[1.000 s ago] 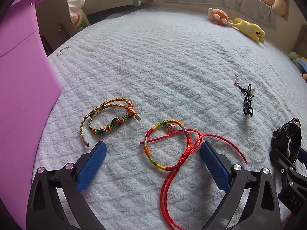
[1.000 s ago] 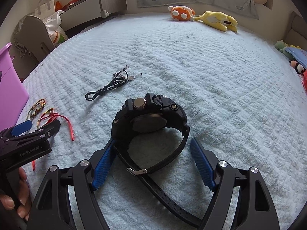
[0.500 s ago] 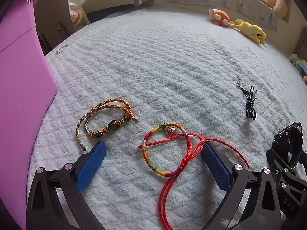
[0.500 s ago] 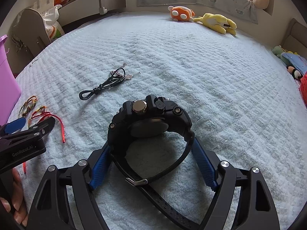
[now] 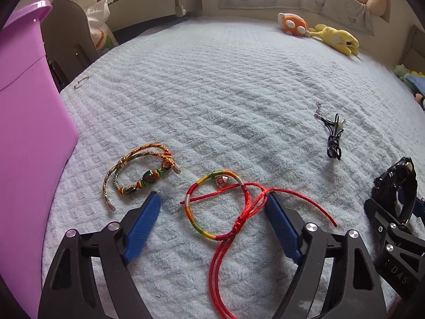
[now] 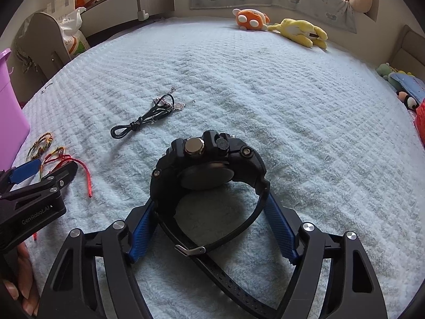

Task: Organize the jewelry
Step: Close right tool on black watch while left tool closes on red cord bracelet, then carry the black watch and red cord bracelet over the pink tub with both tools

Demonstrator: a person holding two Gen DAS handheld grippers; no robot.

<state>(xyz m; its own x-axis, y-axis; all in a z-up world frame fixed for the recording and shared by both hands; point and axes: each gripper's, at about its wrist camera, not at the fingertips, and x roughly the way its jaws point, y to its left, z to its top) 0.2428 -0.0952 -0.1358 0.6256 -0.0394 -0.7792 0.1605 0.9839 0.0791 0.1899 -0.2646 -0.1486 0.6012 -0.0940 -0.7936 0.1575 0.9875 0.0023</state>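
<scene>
My left gripper (image 5: 212, 202) is open, its blue fingers on either side of a rainbow bracelet with long red cord (image 5: 212, 207) on the light blue blanket. A beaded multicolour bracelet (image 5: 140, 172) lies just left of it. My right gripper (image 6: 209, 204) is closed against the strap of a black watch (image 6: 207, 167) that stands on its side between the pads. A black cord necklace (image 6: 143, 119) lies beyond the watch and also shows in the left wrist view (image 5: 333, 135).
A purple bin (image 5: 24, 133) stands at the bed's left edge. Plush toys (image 6: 279, 25) lie at the far side. A chair (image 5: 69, 42) and bag stand beyond the left edge. A small ring (image 5: 81, 82) lies near the blanket's far-left edge.
My right gripper has closed in on the watch strap. My left gripper has shifted slightly forward around the rainbow bracelet and stays open.
</scene>
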